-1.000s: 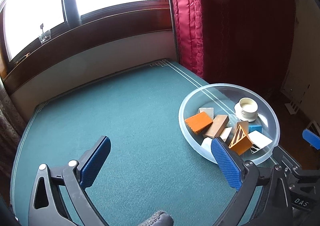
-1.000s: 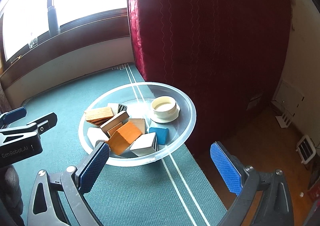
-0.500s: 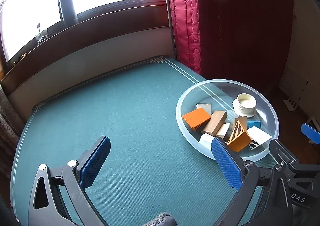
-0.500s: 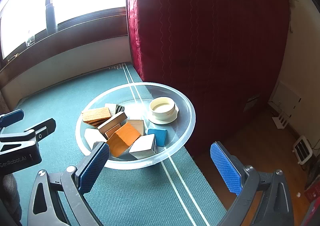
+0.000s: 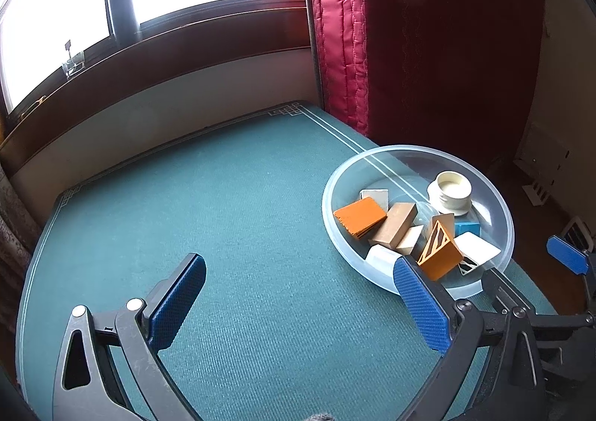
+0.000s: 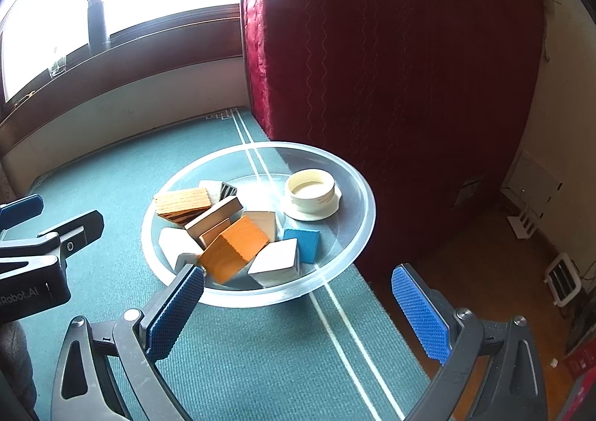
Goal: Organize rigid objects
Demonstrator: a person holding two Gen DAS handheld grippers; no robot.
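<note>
Left wrist view. My left tongs (image 5: 298, 300): released, jaws spread wide, nothing between them, held over bare green tablecloth (image 5: 223, 216). Clear bowl (image 5: 329, 205) (landmark): ahead and to the right of these tongs, near the table's right edge. Contents, all loose in a heap: flat orange block (image 5: 359, 216) at the bowl's left; brown block (image 5: 395, 229) leaning against it; orange wedge (image 5: 439, 251) at the near rim, just behind my right-hand pad; blue block (image 5: 467, 227) and cream ring (image 5: 452, 192) toward the far right. No blocks on the cloth in view.

Right wrist view. My right tongs (image 6: 298, 305): released likewise, empty, poised just short of the bowl's near rim (image 6: 283, 294). Orange cube (image 6: 234, 248) nearest, just beyond the left-hand pad (image 6: 175, 313); white block (image 6: 277, 261) beside it; the blue block right of that; striped wooden slab (image 6: 182, 203) at the bowl's left; the cream ring at the back right, standing apart from the pile.

Judgement: the jumble fits either pieces gathered into the bowl or a pile waiting to be laid out on the cloth; I cannot tell which. Both tongs are kept wide, presumably ready to take blocks.
</note>
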